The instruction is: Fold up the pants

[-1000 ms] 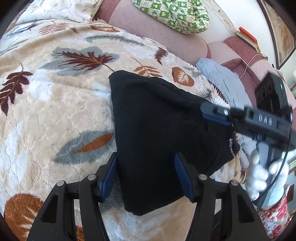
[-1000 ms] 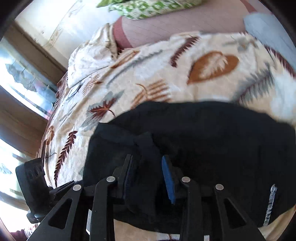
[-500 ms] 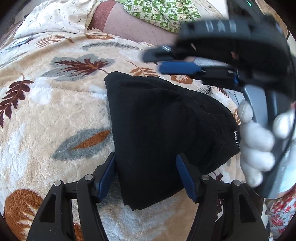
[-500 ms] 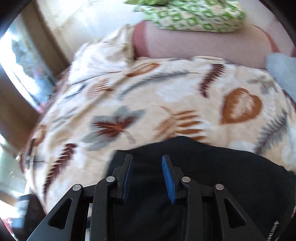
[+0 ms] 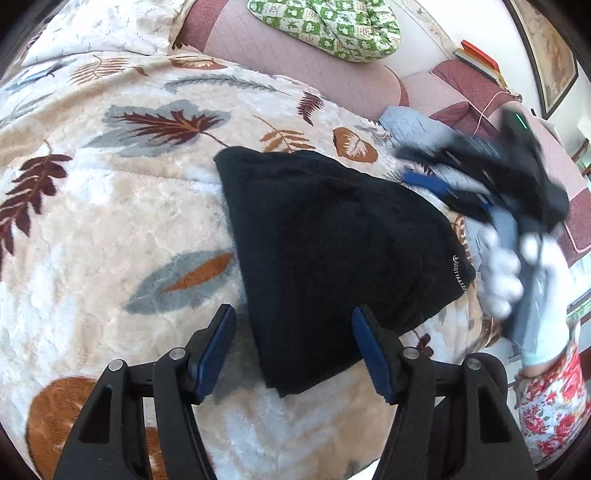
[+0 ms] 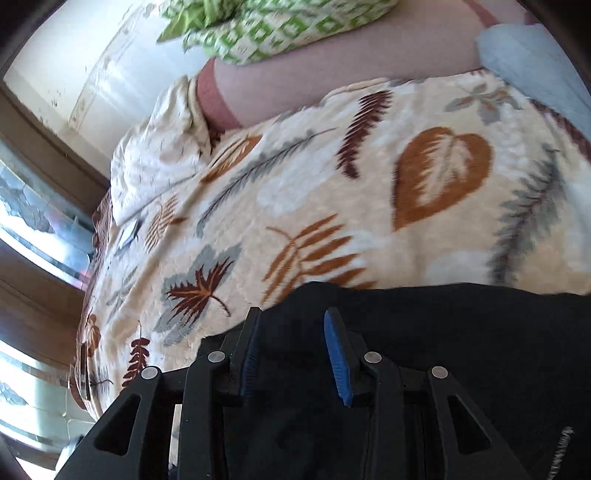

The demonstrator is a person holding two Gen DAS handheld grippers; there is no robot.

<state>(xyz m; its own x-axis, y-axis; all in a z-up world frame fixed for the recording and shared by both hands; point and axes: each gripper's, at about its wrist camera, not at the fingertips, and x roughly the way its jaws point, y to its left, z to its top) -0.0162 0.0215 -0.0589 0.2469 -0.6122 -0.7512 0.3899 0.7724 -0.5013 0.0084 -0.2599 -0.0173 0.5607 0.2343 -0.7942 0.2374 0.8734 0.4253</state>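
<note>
Black folded pants point(image 5: 332, 236) lie on a cream blanket with a leaf pattern point(image 5: 110, 229). My left gripper point(image 5: 291, 321) hovers open over the near corner of the pants, its blue pads point(image 5: 218, 343) either side of the cloth and not pressing it. In the left wrist view my right gripper point(image 5: 413, 168) is a blur past the right edge of the pants, held by a white-gloved hand point(image 5: 506, 269). In its own view the right gripper point(image 6: 291, 317) hangs above the pants point(image 6: 461, 350). Its jaws are opening and pinch nothing.
A green patterned pillow point(image 5: 332, 29) rests on the pink padded backrest point(image 5: 258, 48) behind the blanket. A blue-grey cloth point(image 5: 413, 125) lies to the right, with books point(image 5: 480, 59) beyond it. A window point(image 6: 29, 229) stands at the left. The person's floral clothing point(image 5: 554, 406) is at the lower right.
The right gripper let go of the bunched fold of the pants, swept across above them and now sits off their right edge. The left gripper kept its place, jaws a little wider.
</note>
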